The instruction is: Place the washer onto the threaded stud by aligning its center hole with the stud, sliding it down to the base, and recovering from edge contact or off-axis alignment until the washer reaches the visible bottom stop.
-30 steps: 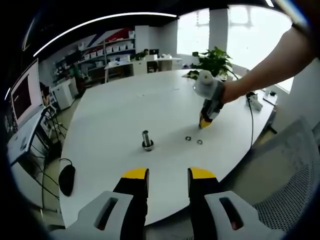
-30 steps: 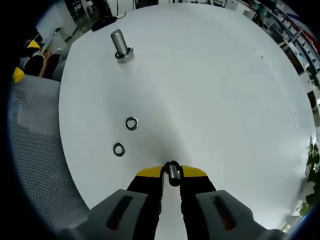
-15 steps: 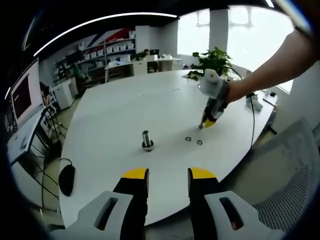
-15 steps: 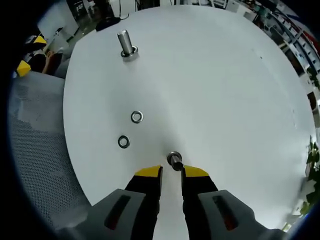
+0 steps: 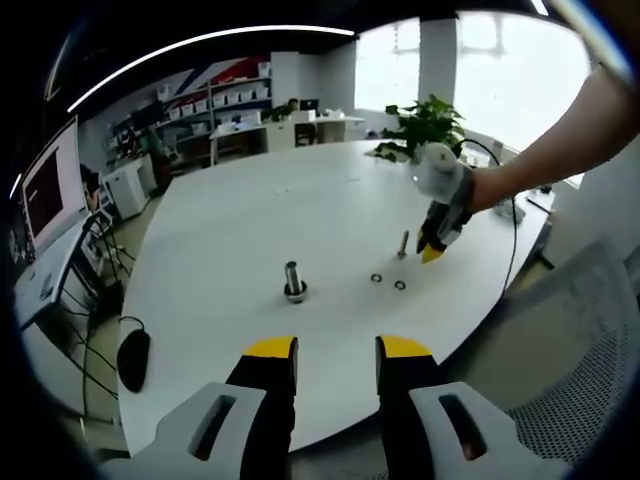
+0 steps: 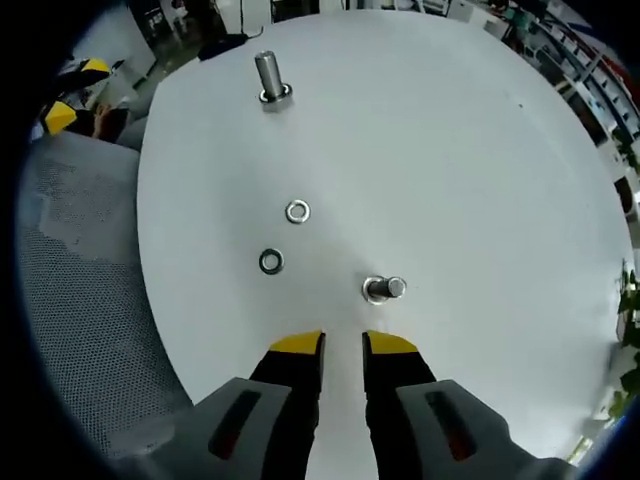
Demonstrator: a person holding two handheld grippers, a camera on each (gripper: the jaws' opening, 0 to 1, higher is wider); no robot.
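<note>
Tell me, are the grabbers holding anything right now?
No. The right gripper is open, and the bolt stands free on the table. The left gripper is open and empty too.

Office interior: large round white table [image 5: 250, 215]; potted plant [image 5: 428, 122] at its far edge before bright windows [image 5: 500, 70]; shelving [image 5: 225, 100] along the back wall; mesh chair [image 5: 580, 340]; curved ceiling light strip [image 5: 200, 40].
</note>
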